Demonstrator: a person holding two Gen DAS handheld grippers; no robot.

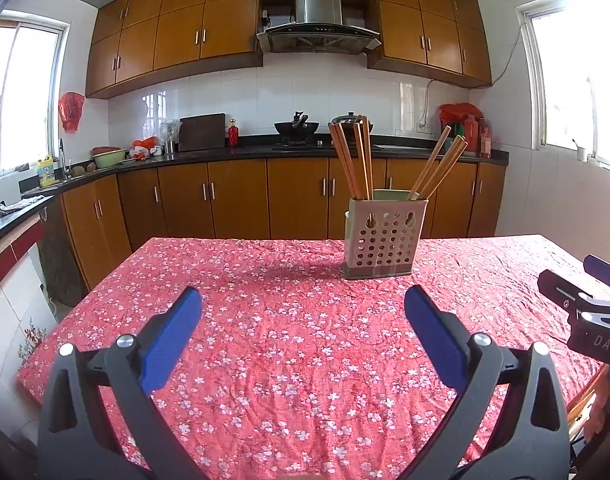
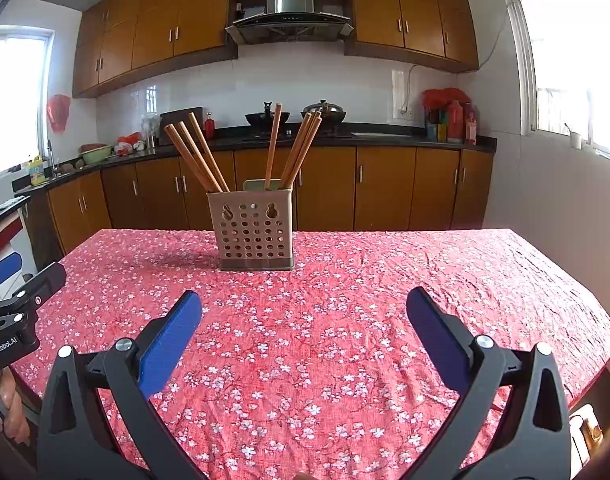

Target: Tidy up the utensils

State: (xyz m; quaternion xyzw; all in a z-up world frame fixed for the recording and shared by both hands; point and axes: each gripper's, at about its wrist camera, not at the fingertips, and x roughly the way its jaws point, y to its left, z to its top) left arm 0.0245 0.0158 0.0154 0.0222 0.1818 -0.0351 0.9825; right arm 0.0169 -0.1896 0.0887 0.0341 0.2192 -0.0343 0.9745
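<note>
The left hand-held gripper (image 1: 303, 300) hovers above the near part of the desk (image 1: 265, 340). Its blue pads (image 1: 173, 332) stand wide apart, with nothing between them. The right hand-held gripper (image 2: 303, 302) hovers likewise, with its pads (image 2: 437, 332) spread wide and holding nothing. Each gripper shows at the edge of the other's view, so the two are side by side over the near edge.

The desk carries a red cloth (image 2: 345, 320) with a white flower print. The cloth is creased in places.

A holder (image 1: 384, 236) stands upright on the cloth toward the far edge of the desk, well apart from both grippers. Its front wall is beige and pierced with rows of round holes; two keyhole slots sit near its top edge. A pale green part rises behind the front wall.

The chopsticks (image 1: 355, 160) stand inside the holder in two groups. In the right wrist view, one group (image 2: 197, 156) leans left and the other leans right, with a single stick (image 2: 273, 144) nearly upright between them. Which compartment each group occupies cannot be told.

Behind the desk runs a counter (image 1: 265, 150) with brown cabinets (image 1: 233, 200) below and above. A wok (image 1: 296, 127) sits on the counter beneath a range hood (image 1: 319, 20). Windows (image 2: 577, 60) flank the room on both sides.
</note>
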